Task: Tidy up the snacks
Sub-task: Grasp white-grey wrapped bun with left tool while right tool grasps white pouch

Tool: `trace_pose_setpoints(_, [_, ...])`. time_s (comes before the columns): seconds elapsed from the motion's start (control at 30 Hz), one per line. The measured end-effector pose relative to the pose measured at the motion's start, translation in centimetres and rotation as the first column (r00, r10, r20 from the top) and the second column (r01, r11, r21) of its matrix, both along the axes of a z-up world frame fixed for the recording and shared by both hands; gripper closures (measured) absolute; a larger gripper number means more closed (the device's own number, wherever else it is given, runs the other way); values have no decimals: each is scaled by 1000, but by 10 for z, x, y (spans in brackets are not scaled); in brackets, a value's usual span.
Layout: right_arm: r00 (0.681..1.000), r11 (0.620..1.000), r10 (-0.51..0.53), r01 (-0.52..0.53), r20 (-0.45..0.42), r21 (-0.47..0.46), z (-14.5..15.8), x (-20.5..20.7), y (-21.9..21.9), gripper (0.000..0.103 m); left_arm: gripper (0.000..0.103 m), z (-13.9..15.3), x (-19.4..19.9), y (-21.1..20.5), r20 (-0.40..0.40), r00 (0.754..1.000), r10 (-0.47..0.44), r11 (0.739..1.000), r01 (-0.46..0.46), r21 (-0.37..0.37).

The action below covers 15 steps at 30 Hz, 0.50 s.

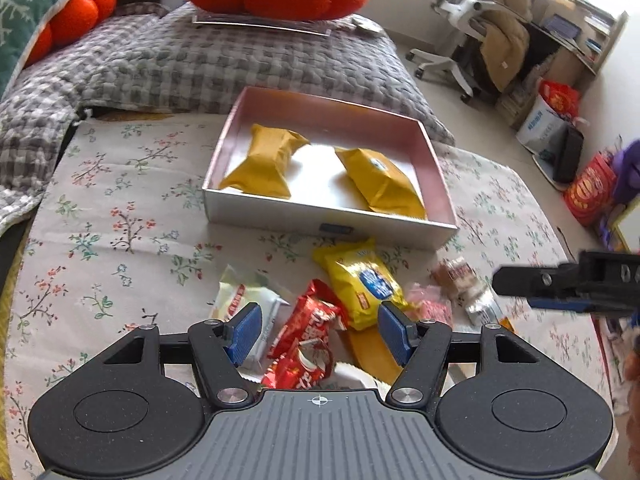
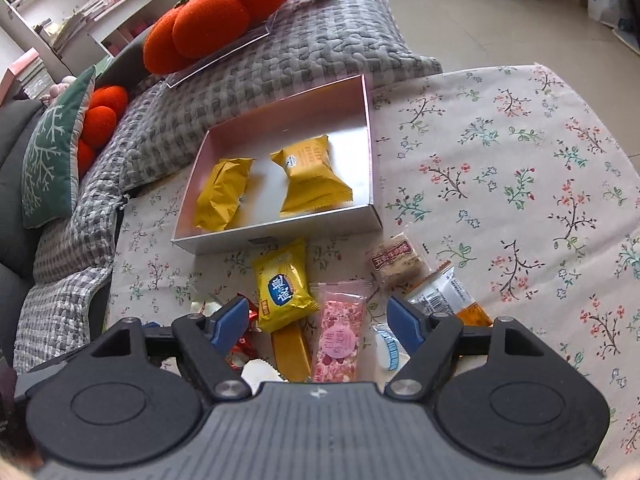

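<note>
The box (image 1: 280, 216) on the floral cloth (image 1: 120, 208) holds two yellow packs (image 1: 262, 160), apart. Loose snacks (image 2: 284, 288) lie near its front. Left gripper (image 1: 320, 330) and right gripper (image 2: 320, 320) hover over them, both wide, empty.

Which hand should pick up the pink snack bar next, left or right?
Right, probably. The pink snack bar lies between the open right tongs. The left tongs are open over the red packets, with the bar off to their right.

Glossy foil packets (image 1: 256, 164), matt box (image 1: 328, 220)
</note>
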State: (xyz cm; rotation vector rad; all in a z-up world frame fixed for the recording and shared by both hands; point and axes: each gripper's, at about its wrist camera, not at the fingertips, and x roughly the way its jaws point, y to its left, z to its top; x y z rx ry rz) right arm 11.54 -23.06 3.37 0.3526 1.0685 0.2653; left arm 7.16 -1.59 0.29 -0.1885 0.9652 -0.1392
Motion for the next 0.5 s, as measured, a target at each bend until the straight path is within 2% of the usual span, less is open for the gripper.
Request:
trace_pose_setpoints(0.13, [1000,1000,4,-4,-3,-9,1,-5,-3,29,39,-2,-10,-11,14,997,-82,995,81,60])
trace_pose_setpoints(0.27, [999,998,43,-44,-10,-38,-2,-20,1,24,39,-7,-19,-19,4,987,-161,983,160,85])
trace_pose_setpoints(0.4, [994,995,89,-91,-63,-35,-15,-33,9,24,38,-12,-28,-35,-12,961,-275,952,274,134])
trace_pose_setpoints(0.5, [988,990,122,-127,-91,-56,-24,-40,19,24,38,-16,-32,-44,-26,945,-327,930,326,170])
